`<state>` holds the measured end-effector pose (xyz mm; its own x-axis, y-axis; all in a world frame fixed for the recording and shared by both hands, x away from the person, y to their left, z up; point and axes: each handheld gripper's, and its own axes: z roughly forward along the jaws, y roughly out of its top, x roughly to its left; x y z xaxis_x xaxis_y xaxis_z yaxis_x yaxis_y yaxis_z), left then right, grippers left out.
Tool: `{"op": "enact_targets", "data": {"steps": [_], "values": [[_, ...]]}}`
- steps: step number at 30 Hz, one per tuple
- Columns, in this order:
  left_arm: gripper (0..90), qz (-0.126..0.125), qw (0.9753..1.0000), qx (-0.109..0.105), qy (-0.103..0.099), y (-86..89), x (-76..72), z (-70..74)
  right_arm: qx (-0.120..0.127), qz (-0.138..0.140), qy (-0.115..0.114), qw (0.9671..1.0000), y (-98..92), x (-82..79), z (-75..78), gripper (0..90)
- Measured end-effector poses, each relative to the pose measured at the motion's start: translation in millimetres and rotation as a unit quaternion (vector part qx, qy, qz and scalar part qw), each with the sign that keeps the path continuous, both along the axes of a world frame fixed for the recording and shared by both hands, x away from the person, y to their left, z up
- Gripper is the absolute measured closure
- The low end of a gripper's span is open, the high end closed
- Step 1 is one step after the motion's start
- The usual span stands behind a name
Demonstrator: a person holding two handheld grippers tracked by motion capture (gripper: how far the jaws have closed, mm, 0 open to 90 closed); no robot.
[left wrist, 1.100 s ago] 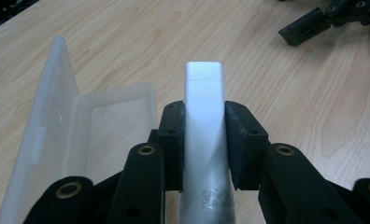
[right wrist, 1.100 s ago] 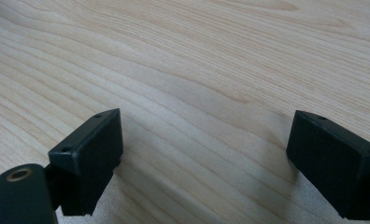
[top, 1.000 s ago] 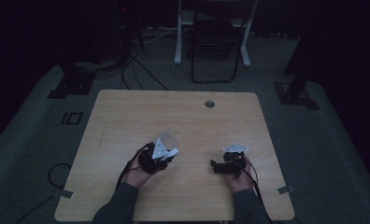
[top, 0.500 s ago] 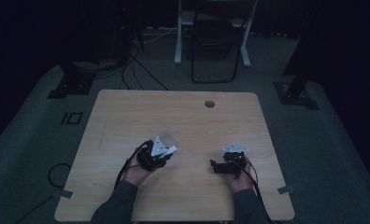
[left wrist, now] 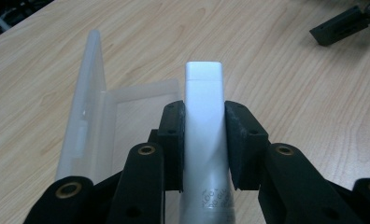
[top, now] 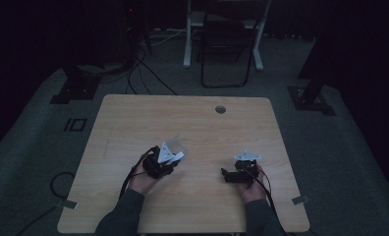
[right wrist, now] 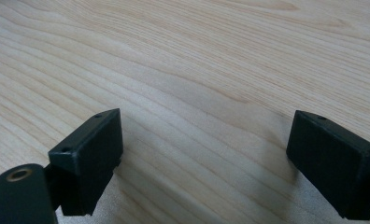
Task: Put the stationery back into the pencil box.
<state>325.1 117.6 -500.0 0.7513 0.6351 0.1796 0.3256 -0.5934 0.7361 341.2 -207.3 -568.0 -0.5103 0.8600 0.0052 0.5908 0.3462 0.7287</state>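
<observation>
The lower end of the white tube (left wrist: 204,140) clamped in the left gripper (left wrist: 204,144) runs off the bottom edge, its grey print too blurred to read. Black jaws cover part of the clear plastic case (left wrist: 94,121) behind.

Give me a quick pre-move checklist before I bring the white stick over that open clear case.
1. Grip on the white stick: ok; the left gripper has both pads pressed on its sides.
2. Stick alignment in the jaws: ok; it runs straight out between them, its square end past the pads.
3. Clear plastic case open: ok; it lies on the table with its lid swung out beside the tray.
4. Case free of contents: cannot tell; the jaws hide part of the tray.
5. Right gripper free to steady the case: ok; jaws wide apart over bare wood, holding nothing.
6. Grippers apart: ok; a stretch of table lies between them in the high view.
</observation>
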Motion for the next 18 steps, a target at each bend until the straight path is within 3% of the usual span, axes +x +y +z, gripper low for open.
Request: {"op": "enact_targets", "data": {"steps": [18], "values": [[70.0,0.02,0.9998,0.006,-0.007,2.7,3.3,-2.7,0.0,0.0,0.0,1.0,0.0,0.0,0.0,10.5]]}}
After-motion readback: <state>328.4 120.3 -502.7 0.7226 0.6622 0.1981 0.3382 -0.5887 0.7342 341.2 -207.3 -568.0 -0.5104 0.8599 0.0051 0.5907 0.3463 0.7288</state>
